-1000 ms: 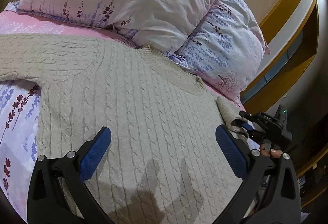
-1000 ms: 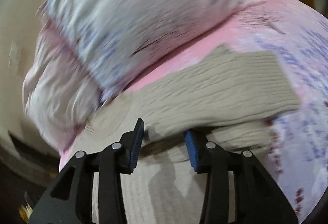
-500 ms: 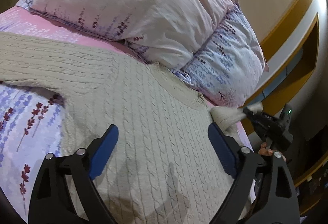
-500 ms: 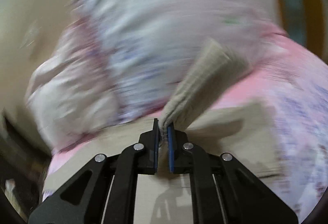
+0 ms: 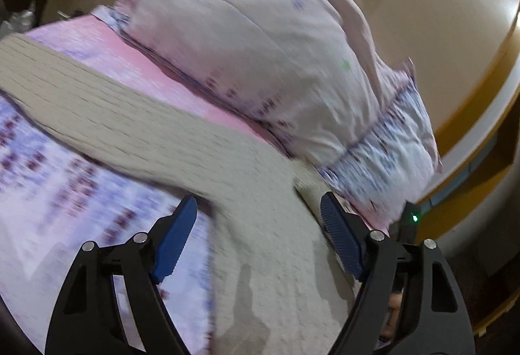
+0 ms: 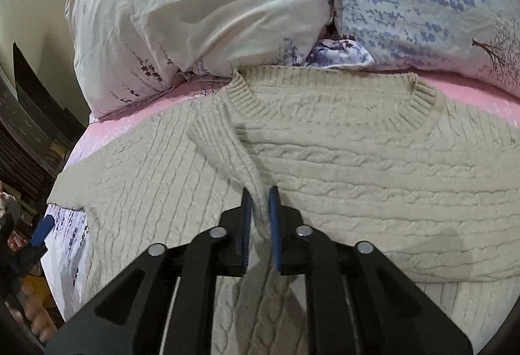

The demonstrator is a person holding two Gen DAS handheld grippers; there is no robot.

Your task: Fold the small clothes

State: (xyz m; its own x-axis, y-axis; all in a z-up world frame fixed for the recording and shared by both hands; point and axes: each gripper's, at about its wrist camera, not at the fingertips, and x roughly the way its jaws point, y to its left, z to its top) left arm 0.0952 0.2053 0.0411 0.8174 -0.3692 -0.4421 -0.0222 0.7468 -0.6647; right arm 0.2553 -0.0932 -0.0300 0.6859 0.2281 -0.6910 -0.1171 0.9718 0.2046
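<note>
A beige cable-knit sweater (image 6: 357, 166) lies flat on the bed, its collar (image 6: 416, 95) toward the pillows. In the right wrist view my right gripper (image 6: 259, 212) pinches the cuff of one sleeve (image 6: 227, 147), which is laid across the sweater's chest; its jaws are starting to open with the knit still between the pads. In the blurred left wrist view my left gripper (image 5: 258, 200) hovers over the sweater (image 5: 266, 257) near the root of the other sleeve (image 5: 97, 108). Its jaws are wide and closing, with nothing pinched.
Two pillows (image 6: 201, 7) (image 6: 422, 4) lean at the head of the bed on a pink sheet (image 6: 130, 124). A lavender-print cover (image 5: 81, 208) lies under the sweater. A beige wall (image 5: 438, 30) and wooden trim stand behind. A hand (image 6: 35, 316) shows at the left edge.
My right gripper shut on the sleeve cuff, lifted it and carried it over the sweater's chest. My left gripper swung toward the outstretched sleeve and its jaws narrowed.
</note>
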